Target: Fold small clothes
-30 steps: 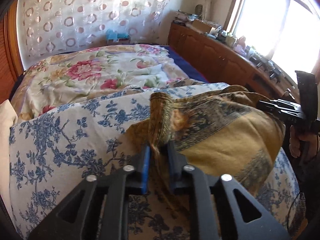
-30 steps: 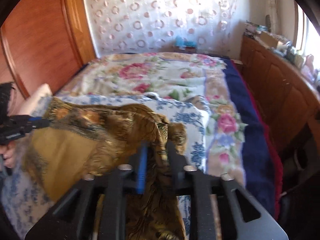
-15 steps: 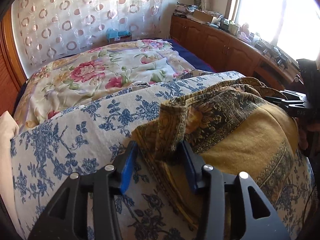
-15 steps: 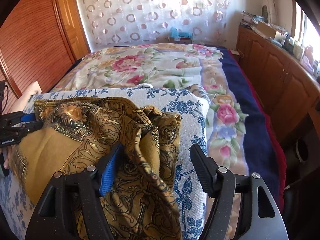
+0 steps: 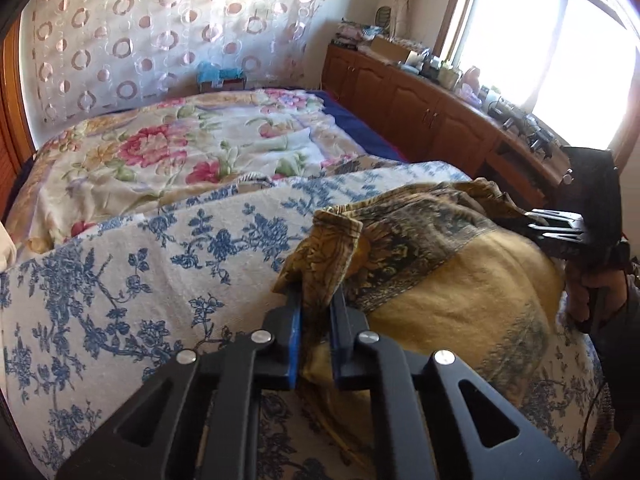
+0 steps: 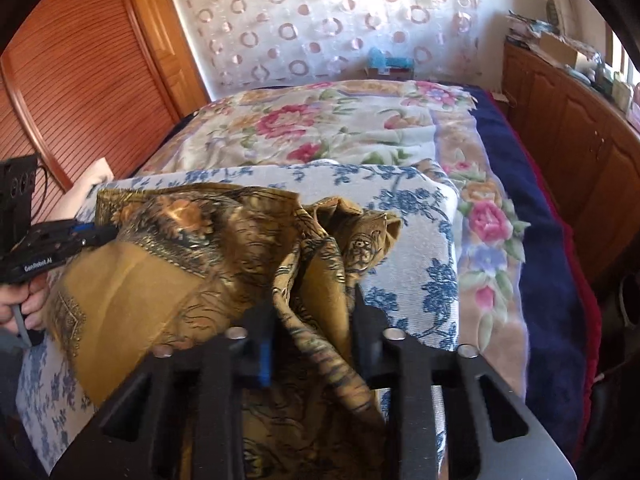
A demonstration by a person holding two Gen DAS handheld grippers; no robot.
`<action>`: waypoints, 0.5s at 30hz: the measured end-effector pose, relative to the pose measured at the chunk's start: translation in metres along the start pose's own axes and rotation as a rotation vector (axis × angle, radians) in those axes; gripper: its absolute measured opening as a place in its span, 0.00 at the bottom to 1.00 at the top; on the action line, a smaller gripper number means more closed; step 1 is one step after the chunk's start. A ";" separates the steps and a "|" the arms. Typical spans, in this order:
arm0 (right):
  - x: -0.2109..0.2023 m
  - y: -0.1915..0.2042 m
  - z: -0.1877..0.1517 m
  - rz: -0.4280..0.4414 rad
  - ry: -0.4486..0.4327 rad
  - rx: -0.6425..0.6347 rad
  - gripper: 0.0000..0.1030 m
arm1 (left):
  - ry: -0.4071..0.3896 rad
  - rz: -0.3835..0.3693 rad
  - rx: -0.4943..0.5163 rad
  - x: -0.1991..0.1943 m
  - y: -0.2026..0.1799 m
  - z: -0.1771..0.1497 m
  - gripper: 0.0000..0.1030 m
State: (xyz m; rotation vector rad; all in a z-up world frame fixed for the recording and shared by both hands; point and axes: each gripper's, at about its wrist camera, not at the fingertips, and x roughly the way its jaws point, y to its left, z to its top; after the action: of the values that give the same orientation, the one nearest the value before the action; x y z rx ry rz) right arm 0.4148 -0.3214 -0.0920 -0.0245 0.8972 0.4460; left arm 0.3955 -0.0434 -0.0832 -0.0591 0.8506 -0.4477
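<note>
A brown-gold patterned cloth (image 5: pixel 440 320) lies bunched on a white pad with blue flowers (image 5: pixel 140 272) across the bed. In the left wrist view my left gripper (image 5: pixel 316 300) is closing on the cloth's raised left corner, with the fabric pinched between the pads. My right gripper (image 5: pixel 560 228) sits at the cloth's far right edge, held by a hand (image 5: pixel 592 292). In the right wrist view my right gripper (image 6: pixel 314 308) is closing on a crumpled fold of the cloth (image 6: pixel 140 288), which fills the gap. The left gripper (image 6: pixel 80 236) holds the far left corner there.
A pink-flowered bedspread (image 5: pixel 180 152) with a dark blue border (image 6: pixel 552 260) covers the bed beyond the pad. A wooden cabinet (image 5: pixel 420 112) with clutter on top runs along the right under a bright window. A slatted wooden door (image 6: pixel 80 80) stands on the left.
Both grippers opened wide half a second ago and have closed again on the cloth. The cloth lies spread lower on the pad than a second ago.
</note>
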 end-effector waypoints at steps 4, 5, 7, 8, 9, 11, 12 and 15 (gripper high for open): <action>-0.014 0.018 -0.001 -0.039 -0.050 -0.063 0.12 | -0.052 0.017 0.004 -0.032 -0.009 0.001 0.07; -0.021 0.023 0.000 -0.039 -0.071 -0.074 0.12 | -0.067 0.016 0.004 -0.040 -0.010 0.000 0.07; -0.033 0.031 0.003 -0.039 -0.111 -0.077 0.11 | -0.111 -0.006 -0.010 -0.066 -0.013 -0.002 0.07; -0.042 0.036 0.006 -0.033 -0.140 -0.081 0.11 | -0.129 -0.009 -0.011 -0.077 -0.014 -0.003 0.07; -0.050 0.043 0.009 -0.023 -0.166 -0.086 0.11 | -0.143 -0.008 -0.009 -0.085 -0.014 -0.004 0.07; -0.063 0.057 0.017 -0.008 -0.207 -0.105 0.11 | -0.189 0.001 -0.010 -0.109 -0.014 -0.010 0.07; -0.069 0.069 0.021 0.001 -0.231 -0.124 0.11 | -0.214 0.003 -0.021 -0.125 -0.011 -0.013 0.07; -0.077 0.099 0.035 0.037 -0.265 -0.187 0.10 | -0.267 0.035 -0.041 -0.157 -0.002 -0.021 0.06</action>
State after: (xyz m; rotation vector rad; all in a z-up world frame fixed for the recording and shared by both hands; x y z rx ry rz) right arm 0.3614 -0.2524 0.0048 -0.1179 0.5939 0.5524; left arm 0.2893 0.0215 0.0153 -0.1389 0.5970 -0.3797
